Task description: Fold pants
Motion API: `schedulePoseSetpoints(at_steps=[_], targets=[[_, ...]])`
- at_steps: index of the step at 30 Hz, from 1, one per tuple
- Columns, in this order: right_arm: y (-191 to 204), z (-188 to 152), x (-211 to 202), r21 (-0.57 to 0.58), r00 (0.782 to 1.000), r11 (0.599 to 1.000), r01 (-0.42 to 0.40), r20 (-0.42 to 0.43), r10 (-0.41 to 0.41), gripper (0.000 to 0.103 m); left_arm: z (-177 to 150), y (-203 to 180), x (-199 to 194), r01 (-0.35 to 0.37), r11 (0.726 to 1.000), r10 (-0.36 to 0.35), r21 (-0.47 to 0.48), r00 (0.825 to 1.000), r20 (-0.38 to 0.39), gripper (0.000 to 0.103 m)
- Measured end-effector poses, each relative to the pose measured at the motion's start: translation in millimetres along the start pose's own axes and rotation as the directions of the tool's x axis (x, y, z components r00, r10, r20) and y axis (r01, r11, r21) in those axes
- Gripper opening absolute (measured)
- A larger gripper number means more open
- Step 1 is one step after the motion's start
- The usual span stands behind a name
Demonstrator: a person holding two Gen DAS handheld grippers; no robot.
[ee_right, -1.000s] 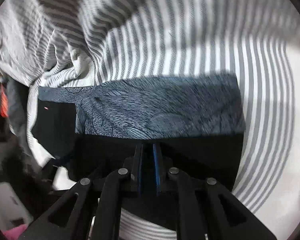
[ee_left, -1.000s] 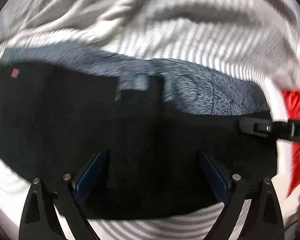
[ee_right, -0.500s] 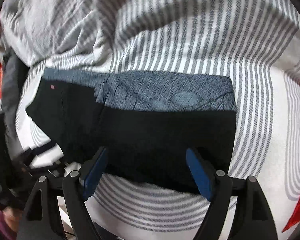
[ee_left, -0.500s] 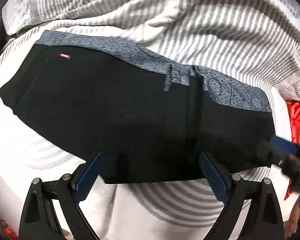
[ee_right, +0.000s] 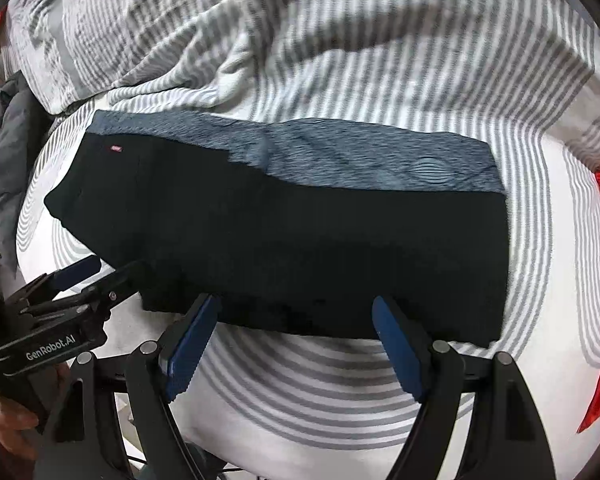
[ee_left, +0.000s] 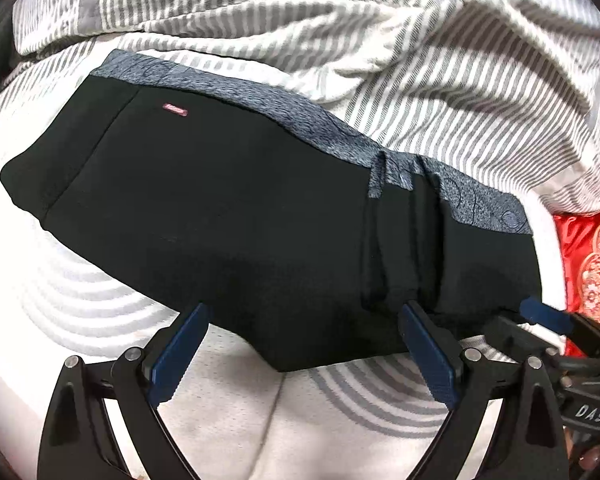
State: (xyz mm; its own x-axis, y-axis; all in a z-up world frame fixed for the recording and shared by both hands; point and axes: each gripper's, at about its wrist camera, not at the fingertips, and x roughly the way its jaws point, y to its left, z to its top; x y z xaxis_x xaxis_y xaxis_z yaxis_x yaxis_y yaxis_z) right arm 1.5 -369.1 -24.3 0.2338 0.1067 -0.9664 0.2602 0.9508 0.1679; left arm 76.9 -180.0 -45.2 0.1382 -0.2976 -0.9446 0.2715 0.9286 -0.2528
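Right wrist: folded matte-black pants [ee_right: 300, 232], heathered grey waistband, on striped bedding [ee_right: 380, 80].

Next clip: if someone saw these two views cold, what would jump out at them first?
The folded black pants with their grey patterned waistband lie dark across the middle of the grey-and-white striped bedsheet. Both grippers, left gripper and right gripper, stand open at the near edge of the pants, holding nothing. A red embroidered cloth flashes at the right edge.

Black pants [ee_left: 228, 208], grey waistband [ee_right: 340, 152], grey-striped bedding [ee_left: 460, 92].
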Motion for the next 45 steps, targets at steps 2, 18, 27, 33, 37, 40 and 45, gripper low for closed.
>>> schedulePoseSetpoints(at_steps=[2, 18, 27, 33, 37, 40, 45], targets=[[12, 0, 0, 0.007, 1.000, 1.000, -0.002, 0.005, 0.002, 0.083, 2, 14, -6, 0.035, 0.999, -0.035, -0.005, 0.999, 0.003, 0.096], [131, 25, 24, -0.087, 1.000, 0.996, -0.025, -0.017, 0.024, 0.085, 15, 169, -48, -0.010, 0.970, 0.034, -0.243, 0.995, 0.095, 0.096], [171, 39, 39, -0.143, 0.999, 0.989, -0.039, -0.043, 0.033, 0.085, 28, 246, -40, 0.027, 0.899, 0.048, -0.437, 0.986, 0.159, 0.096], [181, 47, 48, -0.156, 0.999, 0.987, -0.029, -0.047, 0.022, 0.085, 43, 248, -19, 0.065, 0.900, -0.001, -0.431, 0.989, 0.148, 0.096], [184, 58, 53, -0.148, 0.999, 0.989, -0.029, -0.044, 0.023, 0.085, 52, 245, -13, 0.091, 0.904, -0.030, -0.417, 0.988, 0.151, 0.096], [186, 69, 55, -0.145, 0.999, 0.989, -0.034, -0.034, 0.029, 0.085, 58, 245, -10, 0.101, 0.899, -0.046, -0.425, 0.989, 0.137, 0.096], [190, 84, 58, -0.141, 0.999, 0.989, -0.051, -0.021, 0.048, 0.085, 65, 247, -7, 0.118, 0.892, -0.071, -0.436, 0.990, 0.123, 0.073]])
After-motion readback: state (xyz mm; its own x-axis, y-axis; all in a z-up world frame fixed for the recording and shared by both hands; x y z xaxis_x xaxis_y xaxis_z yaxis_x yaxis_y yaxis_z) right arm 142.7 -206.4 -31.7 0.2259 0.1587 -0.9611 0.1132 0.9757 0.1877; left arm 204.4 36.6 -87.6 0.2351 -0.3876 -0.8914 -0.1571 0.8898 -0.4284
